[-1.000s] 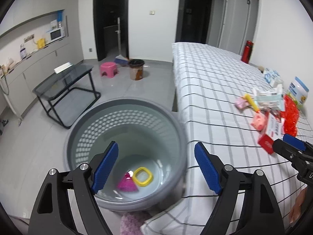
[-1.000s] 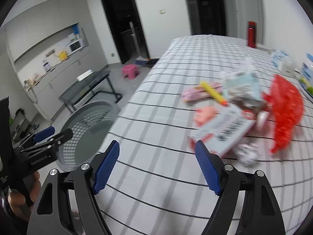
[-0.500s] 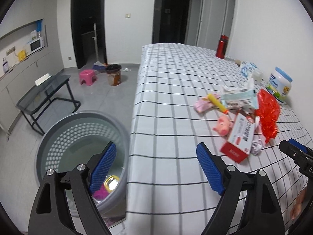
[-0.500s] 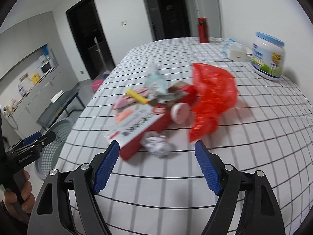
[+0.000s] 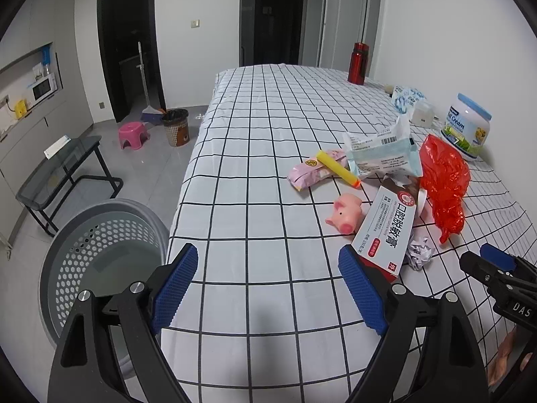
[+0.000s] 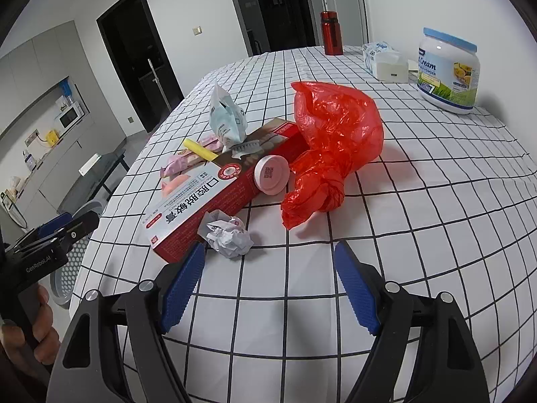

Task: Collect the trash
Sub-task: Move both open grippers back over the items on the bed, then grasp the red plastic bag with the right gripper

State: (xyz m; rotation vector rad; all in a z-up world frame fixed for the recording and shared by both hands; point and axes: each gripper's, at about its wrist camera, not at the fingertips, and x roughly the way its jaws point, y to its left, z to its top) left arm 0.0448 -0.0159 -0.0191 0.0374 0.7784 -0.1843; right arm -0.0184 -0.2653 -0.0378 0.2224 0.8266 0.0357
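A pile of trash lies on the checked table: a red toothpaste box [image 6: 208,198] [image 5: 386,228], a crumpled paper ball [image 6: 228,236] [image 5: 419,252], a red plastic bag [image 6: 332,141] [image 5: 443,174], a round pink lid [image 6: 271,174], a pink pig toy [image 5: 347,213], a yellow tube [image 5: 337,164] and a pale wrapper [image 5: 382,154]. My right gripper [image 6: 268,288] is open and empty, just short of the paper ball. My left gripper [image 5: 268,288] is open and empty over the table's left edge, beside the grey perforated bin [image 5: 97,255] on the floor.
A milk powder tub [image 6: 448,70], a tissue pack [image 6: 386,60] and a red flask [image 6: 330,33] stand at the table's far side. On the floor are a glass side table [image 5: 63,168], a pink stool [image 5: 132,134] and a small brown bin [image 5: 174,127].
My left gripper has swung right from above the grey bin to over the table edge. My right gripper has turned right and moved up to the trash pile. Both stay open.
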